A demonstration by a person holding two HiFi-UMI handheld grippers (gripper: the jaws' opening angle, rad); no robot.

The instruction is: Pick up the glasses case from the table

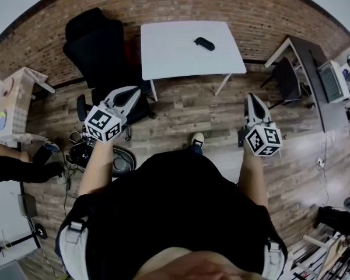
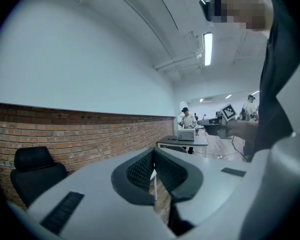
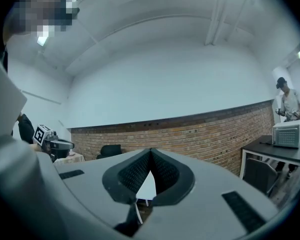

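Glasses case point(image 1: 204, 43) lies slantwise, well ahead of us — right gripper point(image 1: 252, 99) seemingly nearer, clenched empty like our left gripper point(image 1: 128, 93).

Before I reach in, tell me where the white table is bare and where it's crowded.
The white table is bare except for the glasses case in its far right part; the whole left half and near edge are free. The black chair crowds its left side.

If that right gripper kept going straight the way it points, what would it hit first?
The right gripper points level across the wood floor toward the white table. It looks likely to pass just above it and meet the brick wall first, though height is hard to judge.
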